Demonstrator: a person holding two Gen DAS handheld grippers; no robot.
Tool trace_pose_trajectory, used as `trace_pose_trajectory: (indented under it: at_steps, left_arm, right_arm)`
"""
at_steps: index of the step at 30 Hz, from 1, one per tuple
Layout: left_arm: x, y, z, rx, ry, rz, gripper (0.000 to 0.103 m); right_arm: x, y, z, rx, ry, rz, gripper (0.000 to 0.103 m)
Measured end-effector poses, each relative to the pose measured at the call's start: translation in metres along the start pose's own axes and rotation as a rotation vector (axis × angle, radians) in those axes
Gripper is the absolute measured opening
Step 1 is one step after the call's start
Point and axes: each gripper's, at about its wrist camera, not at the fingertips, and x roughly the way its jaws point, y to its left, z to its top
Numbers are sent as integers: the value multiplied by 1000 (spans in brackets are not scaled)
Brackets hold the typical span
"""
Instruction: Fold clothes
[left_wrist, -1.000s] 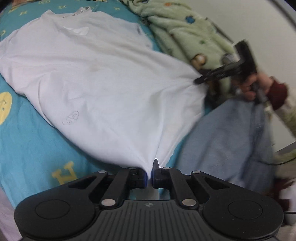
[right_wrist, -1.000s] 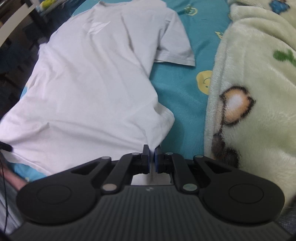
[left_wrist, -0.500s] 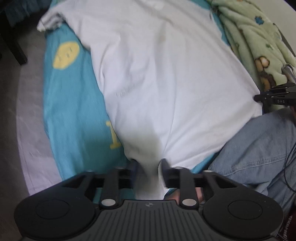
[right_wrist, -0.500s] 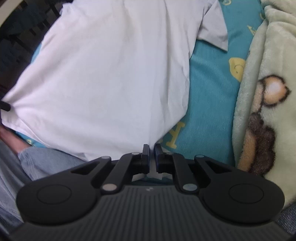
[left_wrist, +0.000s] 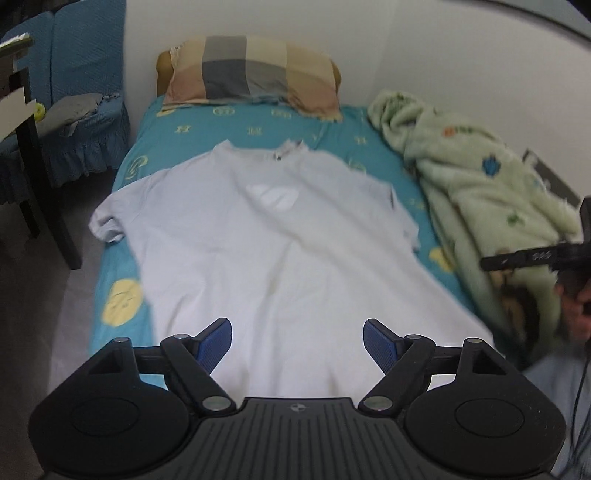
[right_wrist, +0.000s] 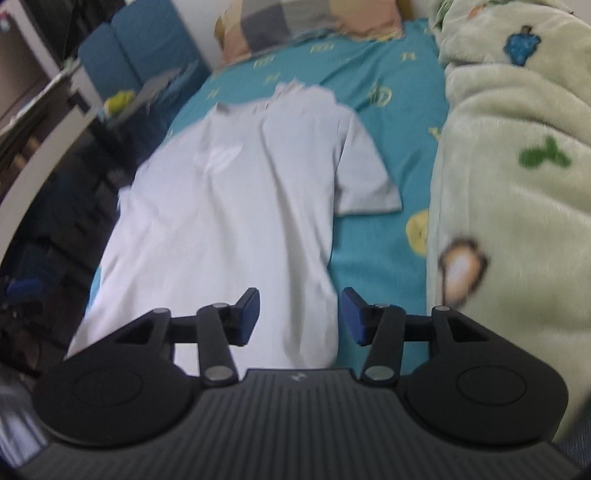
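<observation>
Both grippers had let go of the hem: left gripper (left_wrist: 297, 341) and right gripper (right_wrist: 300, 316) gaped wide, empty. The white T-shirt (left_wrist: 280, 258) lay apparently flat on the teal sheet (left_wrist: 122, 317), sleeves out; folding next called for a fresh grip.

One white T-shirt (left_wrist: 280, 251) lies on one bed (left_wrist: 177, 129), alongside one checked pillow (left_wrist: 251, 72) and one green blanket (left_wrist: 476, 192) (bunched along the wall side), with two tools in view, the left tool (left_wrist: 297, 341) and the right tool (right_wrist: 300, 315).

White T-shirt (left_wrist: 288, 258) hem behind left tool's body; right tool (left_wrist: 532, 256) cut off, blurred.
</observation>
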Motion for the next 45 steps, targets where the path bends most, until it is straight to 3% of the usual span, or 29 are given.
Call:
trace_pose_trajectory:
  at_steps: [3, 7, 13, 19, 20, 21, 22, 25, 28, 33, 34, 38, 42, 45]
  left_arm:
    - [31, -16, 4, -79, -36, -9, 81]
    - [74, -37, -2, 35, -4, 67, 81]
    - [115, -7, -23, 11, 51, 39, 81]
    - [138, 7, -23, -7, 71, -7, 81]
    - [138, 7, -23, -13, 69, -16, 81]
    - [139, 8, -23, -19, 68, -24, 81]
    - [138, 9, -23, -25, 64, -29, 81]
    - [136, 11, -24, -44, 53, -38, 81]
    - [131, 14, -23, -65, 35, -41, 81]
    - [125, 16, -21, -79, 12, -49, 81]
    - [124, 17, -21, -82, 10, -50, 81]
    - [123, 17, -21, -90, 11, -59, 81]
    - [126, 17, -21, -91, 27, -57, 81]
    - [129, 18, -23, -95, 40, -47, 81]
  right_arm:
    - [32, -9, 23, 35, -52, -67, 51]
    - [82, -20, 53, -9, -58, -179, 51]
    - [171, -43, 81, -117, 57, -271, 51]
    - [209, -57, 97, -46, 107, -199, 49]
    - [211, -59, 99, -28, 110, -191, 45]
    - [211, -59, 102, -19, 116, -172, 23]
    - [211, -56, 106, -29, 129, -185, 7]
    - [203, -43, 123, -99, 146, -283, 6]
    - [179, -30, 158, -160, 87, -379, 5]
    - [127, 15, 207, -354, -199, -577, 5]
    - [118, 23, 208, -403, -275, -598, 5]
    - [121, 31, 185, -467, -342, -653, 6]
    - [154, 0, 141, -414, -159, -588, 7]
    - [161, -15, 116, -337, -108, -517, 9]
